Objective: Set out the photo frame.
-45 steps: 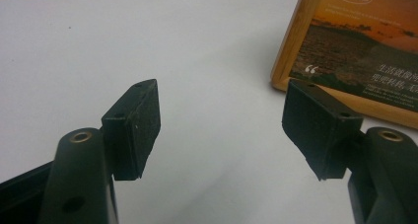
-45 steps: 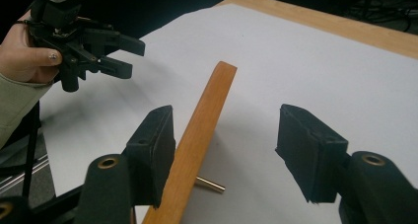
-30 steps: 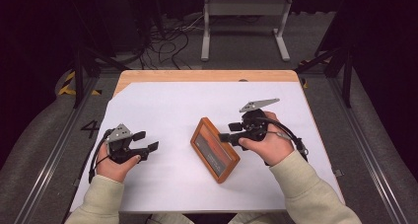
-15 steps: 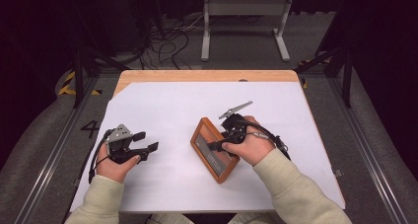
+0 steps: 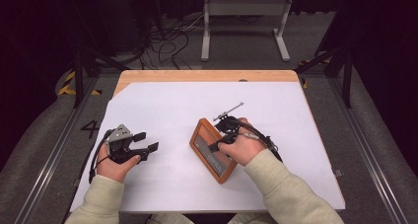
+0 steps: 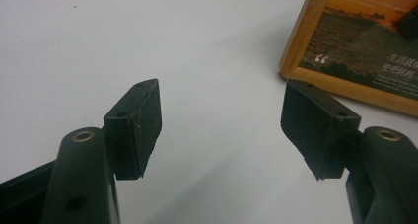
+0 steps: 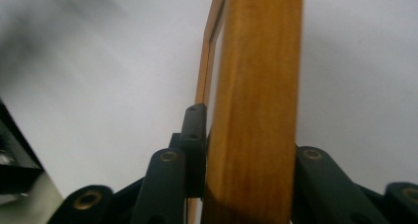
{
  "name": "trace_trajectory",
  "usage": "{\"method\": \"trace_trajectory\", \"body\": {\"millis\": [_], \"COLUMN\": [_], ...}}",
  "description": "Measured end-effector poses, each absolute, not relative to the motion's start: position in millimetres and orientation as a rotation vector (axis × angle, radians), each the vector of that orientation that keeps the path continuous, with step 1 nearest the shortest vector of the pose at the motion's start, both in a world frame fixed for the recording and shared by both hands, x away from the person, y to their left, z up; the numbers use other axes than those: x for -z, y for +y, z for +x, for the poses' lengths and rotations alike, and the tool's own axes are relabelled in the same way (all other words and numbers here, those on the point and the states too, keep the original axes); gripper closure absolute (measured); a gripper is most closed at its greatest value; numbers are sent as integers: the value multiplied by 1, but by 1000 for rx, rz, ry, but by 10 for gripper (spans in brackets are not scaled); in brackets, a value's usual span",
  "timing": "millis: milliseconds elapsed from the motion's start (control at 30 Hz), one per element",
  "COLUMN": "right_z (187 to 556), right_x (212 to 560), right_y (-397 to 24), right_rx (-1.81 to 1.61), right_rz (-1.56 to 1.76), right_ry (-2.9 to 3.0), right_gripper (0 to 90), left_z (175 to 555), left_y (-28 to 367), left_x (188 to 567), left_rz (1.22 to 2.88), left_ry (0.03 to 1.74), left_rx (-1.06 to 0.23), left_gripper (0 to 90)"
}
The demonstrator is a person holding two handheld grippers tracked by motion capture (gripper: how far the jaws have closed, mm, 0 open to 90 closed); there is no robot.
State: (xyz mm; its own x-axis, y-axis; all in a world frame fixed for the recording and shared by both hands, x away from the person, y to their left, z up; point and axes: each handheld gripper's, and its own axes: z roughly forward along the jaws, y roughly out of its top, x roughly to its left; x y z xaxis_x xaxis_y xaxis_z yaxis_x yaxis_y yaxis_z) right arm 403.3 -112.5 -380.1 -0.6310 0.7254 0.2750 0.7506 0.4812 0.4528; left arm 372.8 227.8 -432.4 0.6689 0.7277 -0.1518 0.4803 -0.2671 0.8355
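A: Where's the frame?

B: The rectangular wooden picture frame w/ a dark landscape print sits on the white paper sheet, a bit right of centre, turned diagonally — one corner toward the far side, one toward the person. It looks tipped up along its right edge, though I can't tell how far off the paper.

A: Right gripper?

B: The right gripper is at the frame's right long edge. In the right gripper view the wooden rail stands upright between the jaws, one black pad against the glass side, the other arm behind the back. The jaws have just been closing, and they're clamped on the rail now. The right hand wraps the gripper body.

A: And the left?

B: The left gripper rests well apart from the frame, on the paper's left part, jaws spread wide w/ nothing between them. In the left gripper view the two pads point across bare paper, and a frame corner shows at upper right.

A: Surroundings?

B: The paper covers a light wooden table — beyond it there's dark floor w/ tangled cables and a grey metal stand.
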Motion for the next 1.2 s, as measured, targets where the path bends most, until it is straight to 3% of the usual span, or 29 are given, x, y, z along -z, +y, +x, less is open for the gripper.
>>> {"method": "trace_trajectory", "body": {"millis": [400,867,1200], "right_z": [403,421,433], "right_x": [366,324,331], "right_y": [-113,-126,-120], "right_rx": [841,825,732], "right_rz": [-1180,-589,-285], "right_ry": [-2788,-2962,-2977], "right_gripper": [754,753,753], "left_z": [371,362,360], "left_y": [230,242,244], "left_x": [432,434,435], "left_rz": [1919,1910,1908], "left_ry": [950,985,993], "left_rx": [-323,-342,-338], "left_gripper": [329,329,331]}}
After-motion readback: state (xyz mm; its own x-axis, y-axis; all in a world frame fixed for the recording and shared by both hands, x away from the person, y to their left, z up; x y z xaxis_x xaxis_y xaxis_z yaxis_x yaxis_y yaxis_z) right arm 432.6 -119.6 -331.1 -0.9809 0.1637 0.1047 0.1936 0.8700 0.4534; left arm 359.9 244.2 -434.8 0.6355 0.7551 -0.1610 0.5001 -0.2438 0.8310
